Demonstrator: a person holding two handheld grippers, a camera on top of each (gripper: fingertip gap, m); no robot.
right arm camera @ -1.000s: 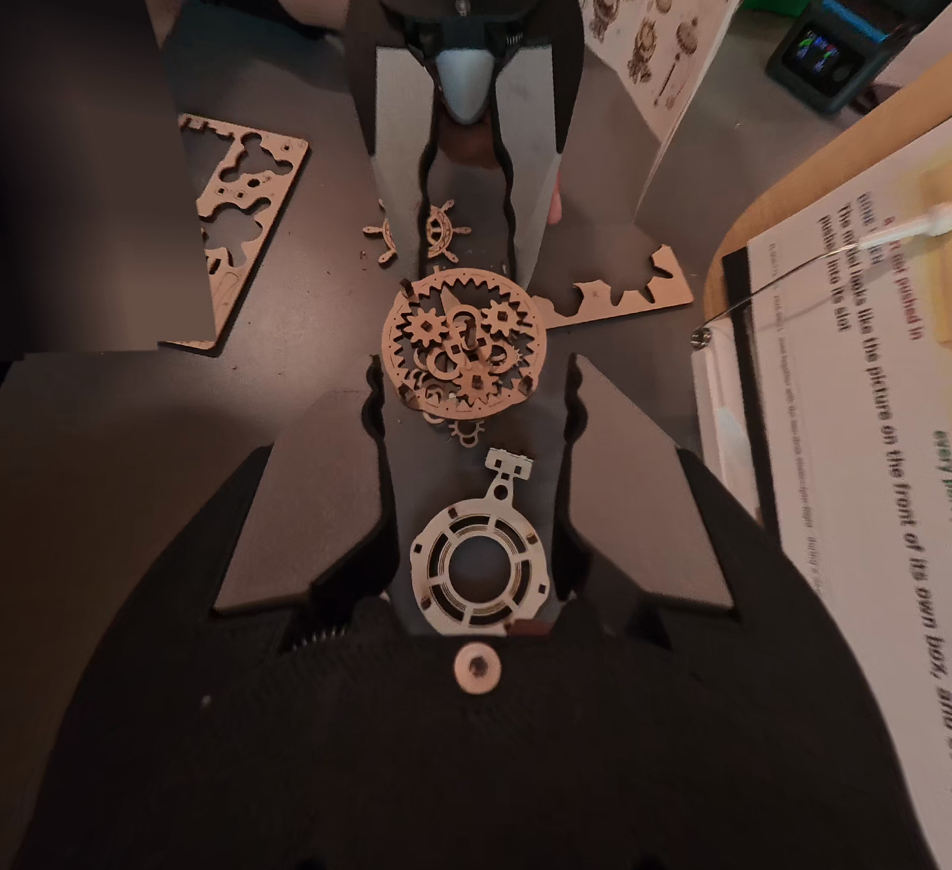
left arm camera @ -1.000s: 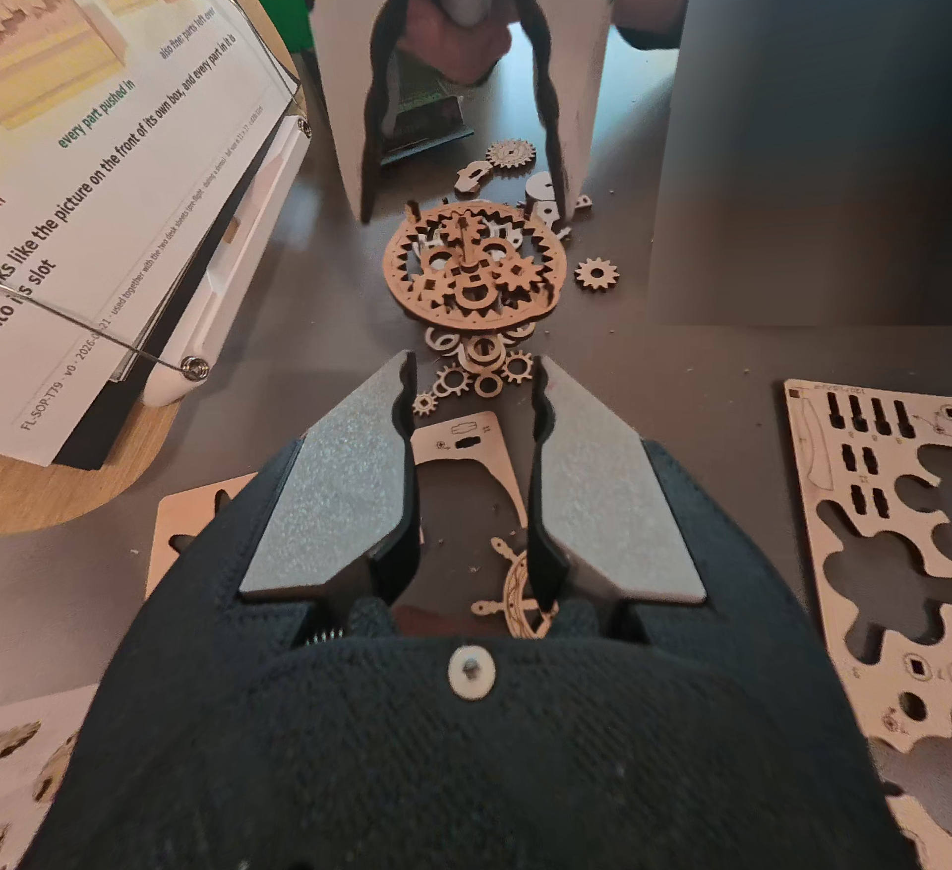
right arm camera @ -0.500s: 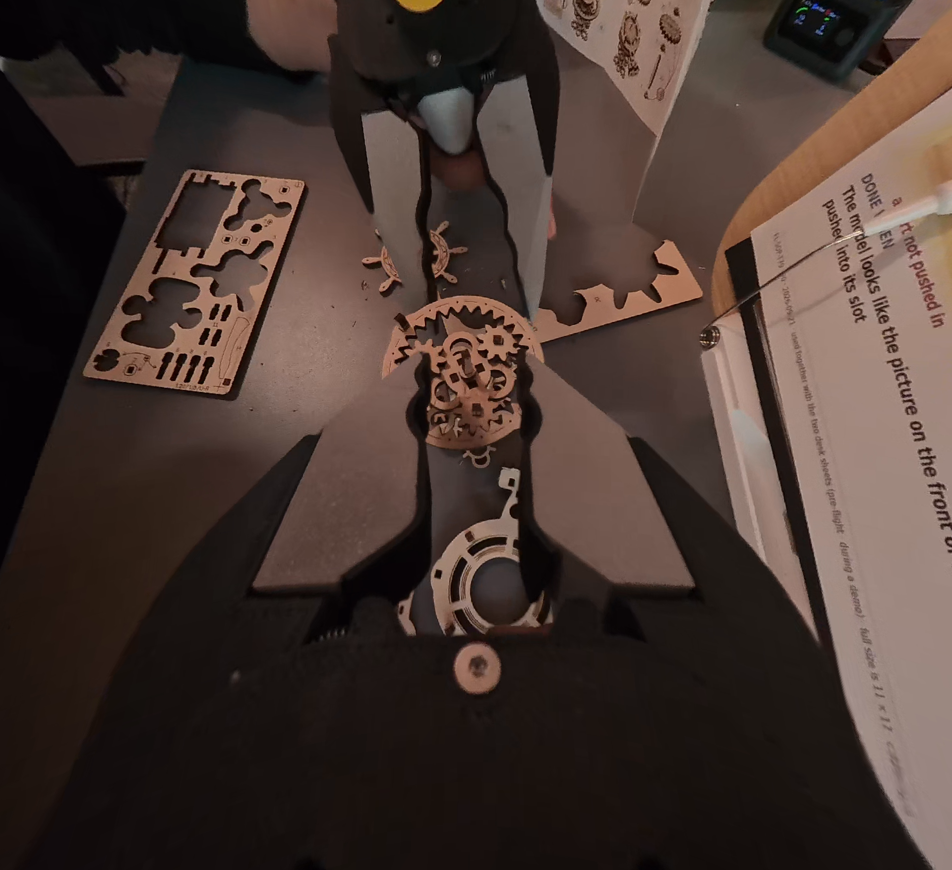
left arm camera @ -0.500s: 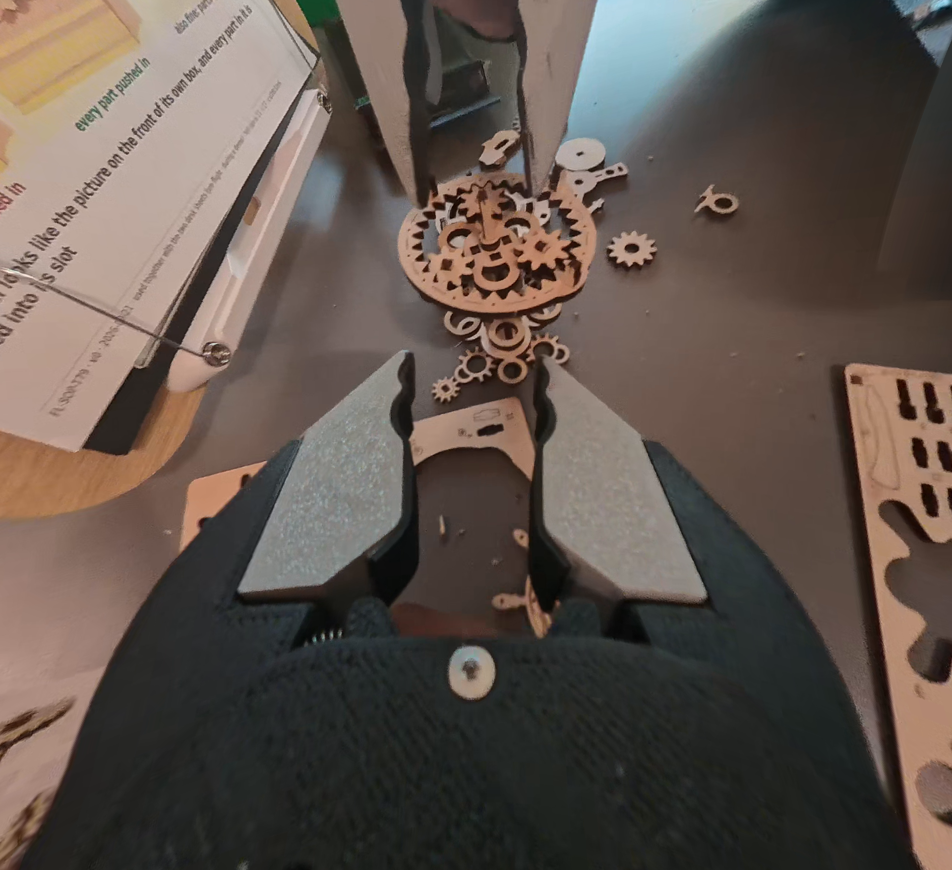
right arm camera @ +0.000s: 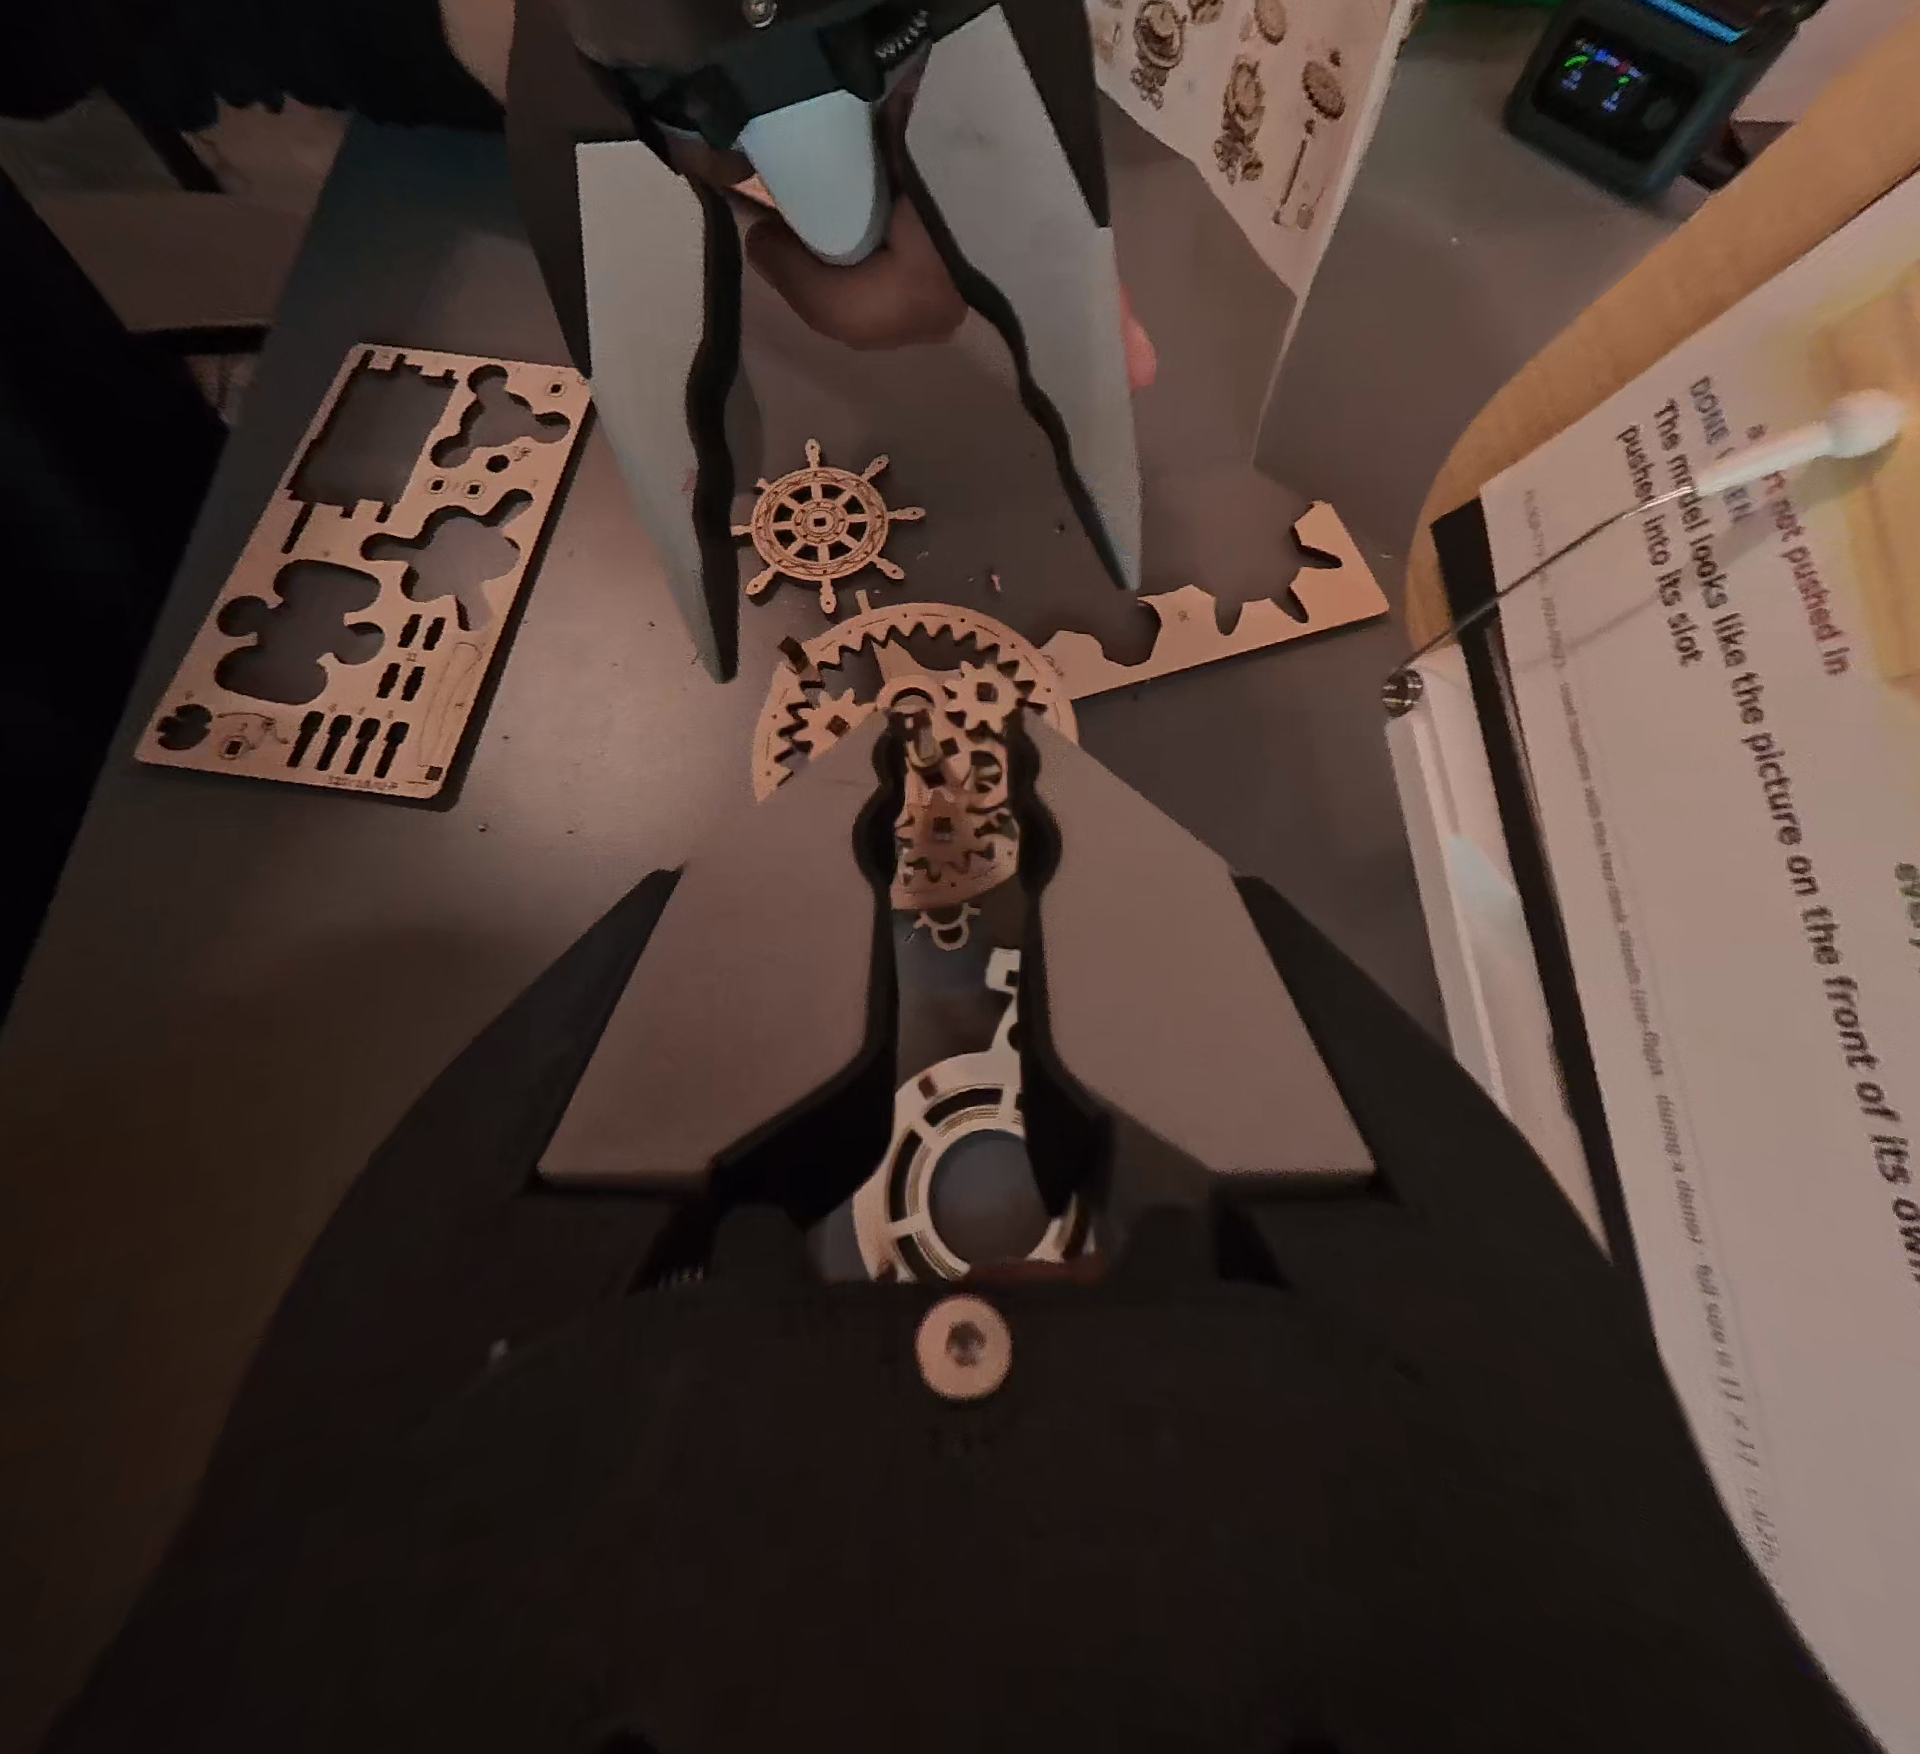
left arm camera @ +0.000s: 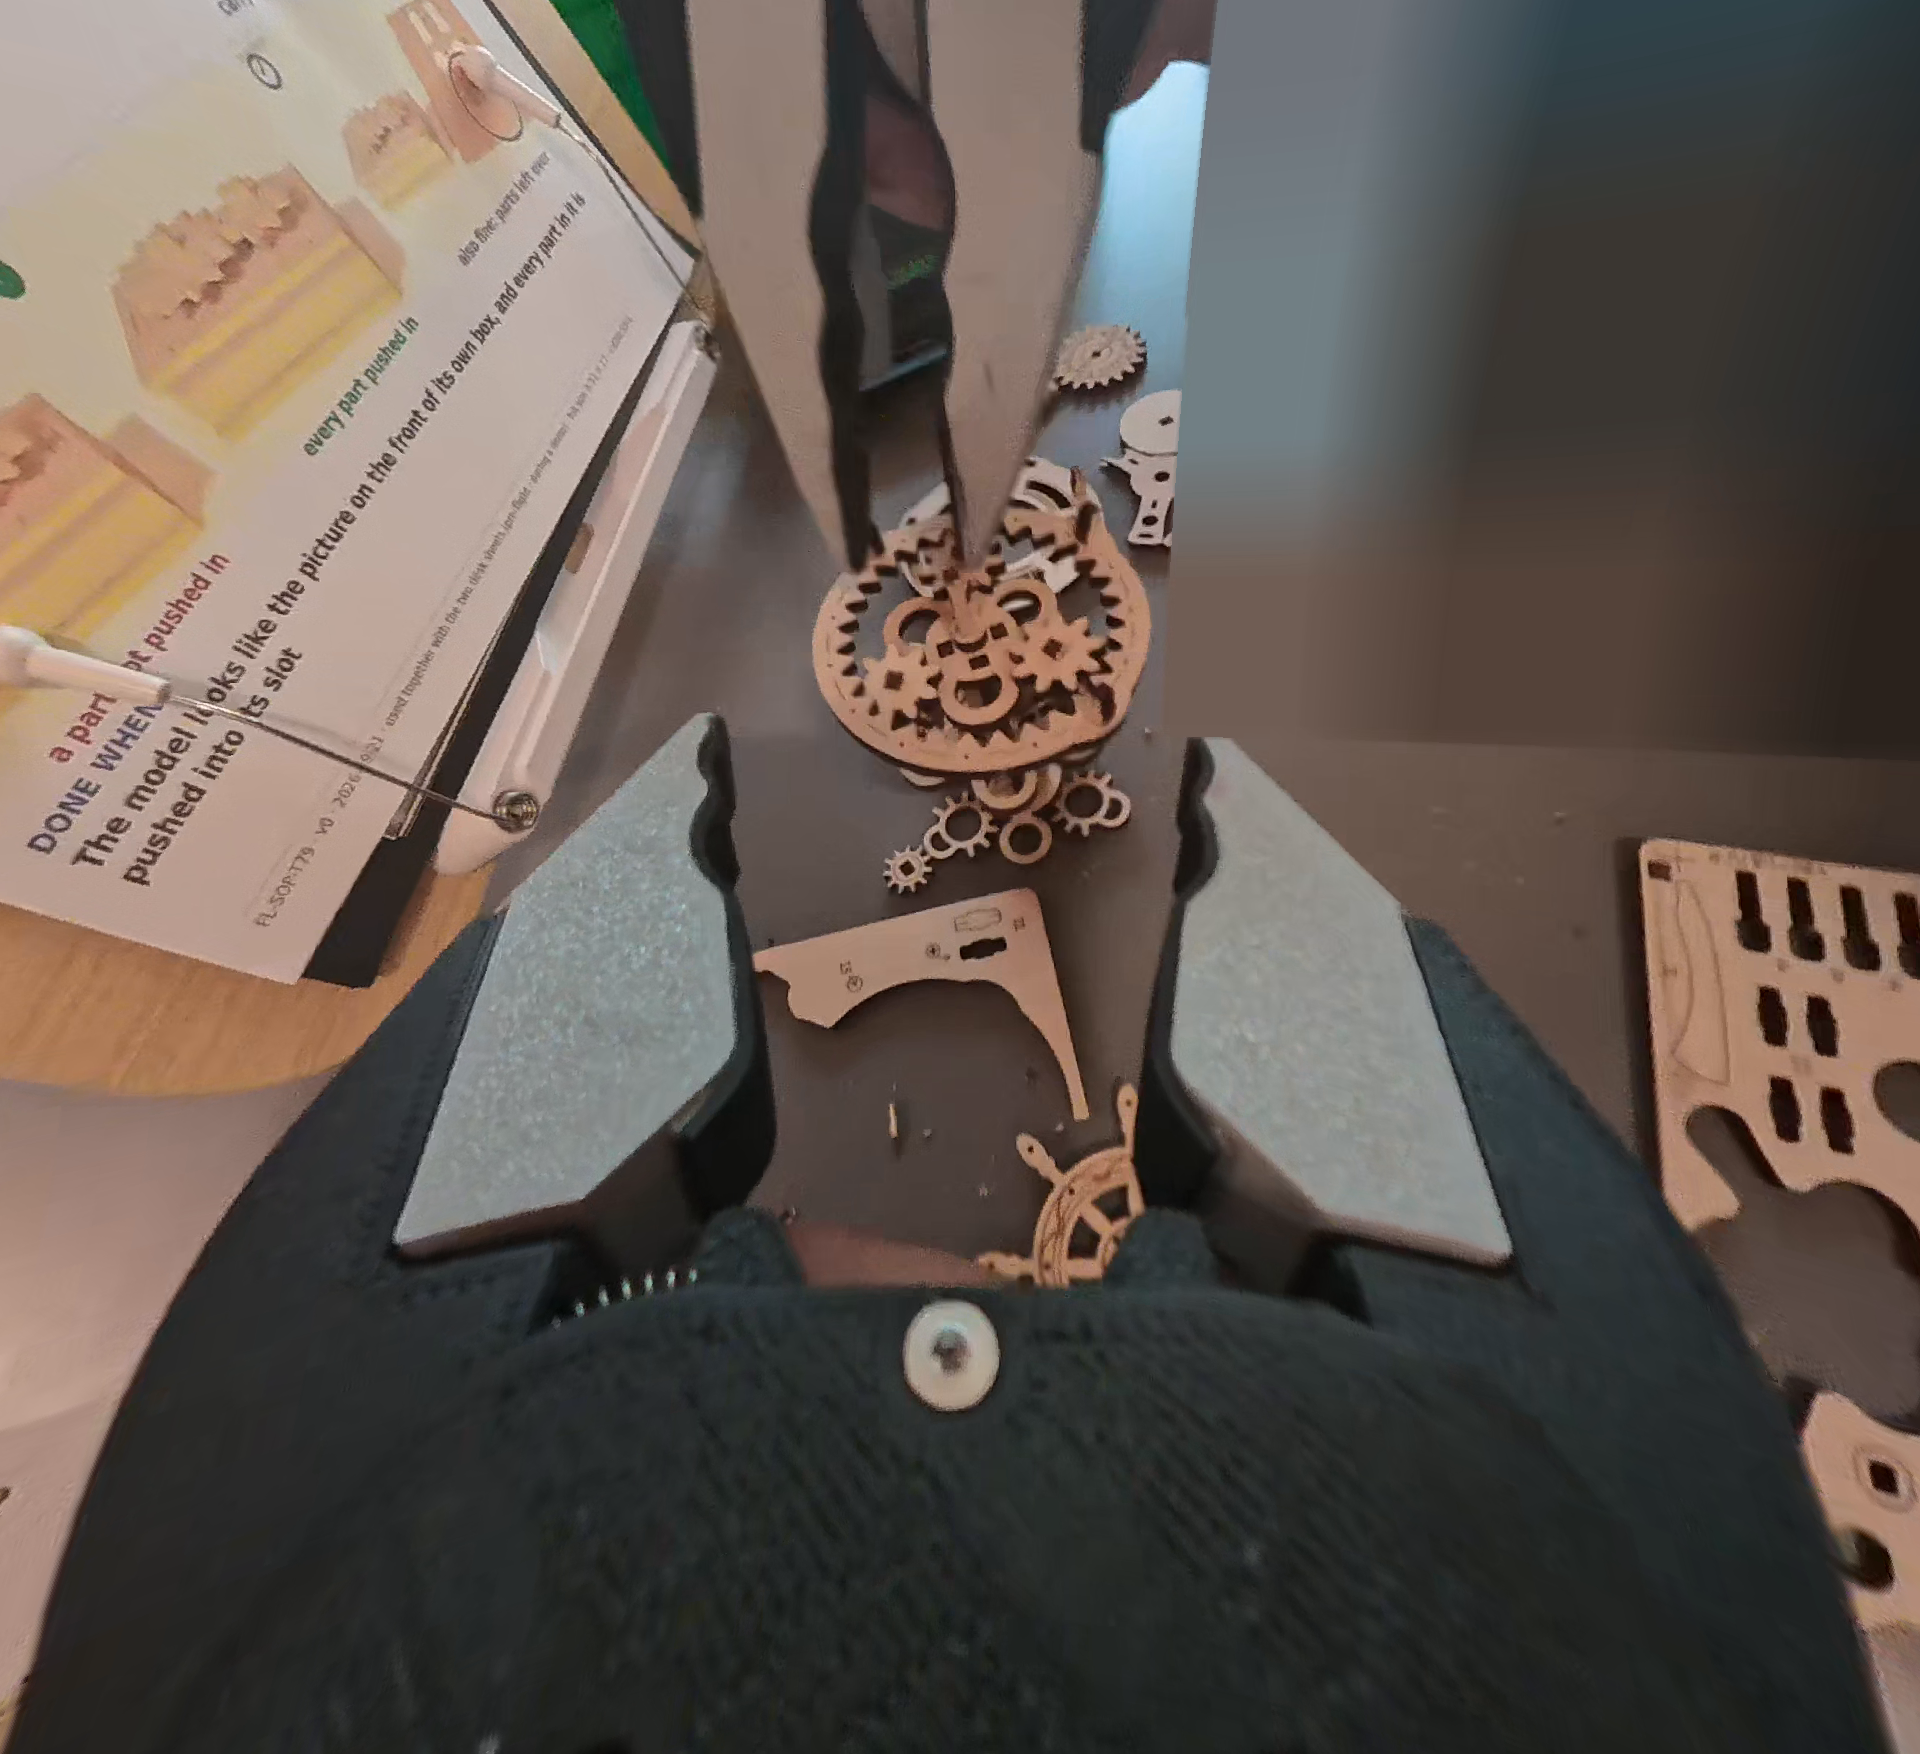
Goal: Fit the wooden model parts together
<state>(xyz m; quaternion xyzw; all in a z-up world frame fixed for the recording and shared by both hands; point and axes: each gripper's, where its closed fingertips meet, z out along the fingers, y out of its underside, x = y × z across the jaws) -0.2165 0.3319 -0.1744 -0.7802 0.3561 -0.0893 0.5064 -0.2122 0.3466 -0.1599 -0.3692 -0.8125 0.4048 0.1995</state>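
Gear assembly (left arm camera: 982, 665) lay flat on the dark counter (left arm camera: 1351, 831), directly between the 2 hand-held grippers, which faced each other across it.

Right hand-held gripper (right arm camera: 951, 738) was the nearer one: tips down on the centre of the assembly, jaws nearly closed, with an upright wooden peg (right arm camera: 925, 754) standing in the narrow gap. Left wrist view showed the same tips converging on the hub. Whether the pads actually clamped the peg could not be told; a slim gap remained visible lower down. Peg's long axis ran vertical, roughly in line with the fingers, which were pitched steeply down from the far side.

Left hand-held gripper (left arm camera: 951, 805) was released, jaws wide apart, tips low over the counter just short of the near rim of the assembly, pitched down and holding nothing. Small loose gears (left arm camera: 1003, 826) lay between its tips; a ship's wheel part (right arm camera: 821, 525) sat under it.

Judgement: the coming move turns on pressing the peg straight down its own axis; the left could brace the rim to stop the disc sliding.

Empty punched sheet (right arm camera: 364, 572) lay well to the side.
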